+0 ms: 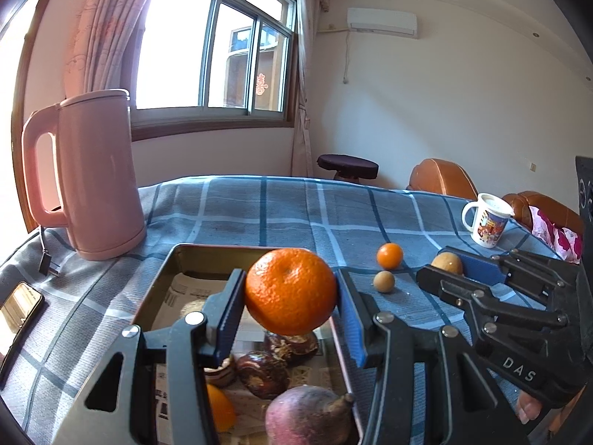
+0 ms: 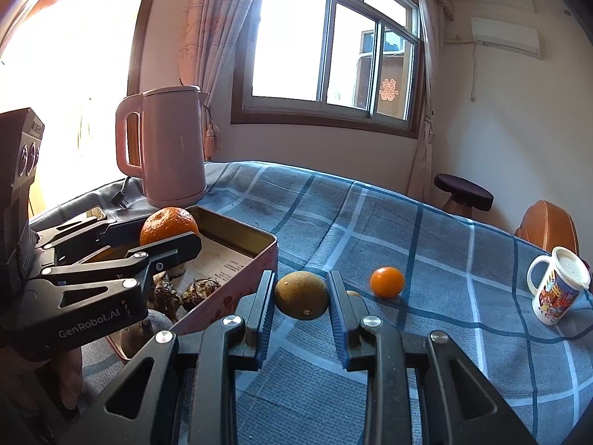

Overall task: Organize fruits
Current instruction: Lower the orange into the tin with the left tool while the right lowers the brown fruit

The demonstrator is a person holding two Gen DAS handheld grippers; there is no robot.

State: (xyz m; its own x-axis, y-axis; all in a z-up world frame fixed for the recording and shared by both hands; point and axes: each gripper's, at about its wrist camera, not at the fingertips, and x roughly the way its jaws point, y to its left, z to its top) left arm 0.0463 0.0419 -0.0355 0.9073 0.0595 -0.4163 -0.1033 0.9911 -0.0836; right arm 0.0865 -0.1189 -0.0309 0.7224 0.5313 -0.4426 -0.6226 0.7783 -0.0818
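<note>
Fruits are being gathered into a metal tin (image 1: 178,259), and two are gripped at this moment. A large mandarin (image 1: 291,291) is clamped between the blue pads of the left gripper (image 1: 291,296), at centre frame in the left wrist view, and is held over the open tin. A brownish, rough-skinned round fruit (image 2: 301,294) is pinched at its widest part by the right gripper (image 2: 301,296), low in the centre of the right wrist view, just above the checked tablecloth (image 2: 407,259) and just beside the tin's near wall.

The mandarin is judged to be soft and loose-skinned; it is best taken across its middle, as it is now, with light pressure so that the peel is not bruised. The brown fruit is judged firmer and lighter, though its round shape could let it slip from the ridged pads.

Inside the tin, at the bottom of the left wrist view, dark knobbly pieces (image 1: 261,372) that may be water chestnuts are seen, with a purplish root (image 1: 307,417) and a slice of orange colour partly hidden by the jaw. On the cloth to the right, a small orange fruit (image 1: 390,256) and a small tan ball (image 1: 383,281) are left well apart from the tin. A pink kettle (image 1: 96,178) stands at the upper left, and a printed mug (image 1: 487,224) at the far right.
</note>
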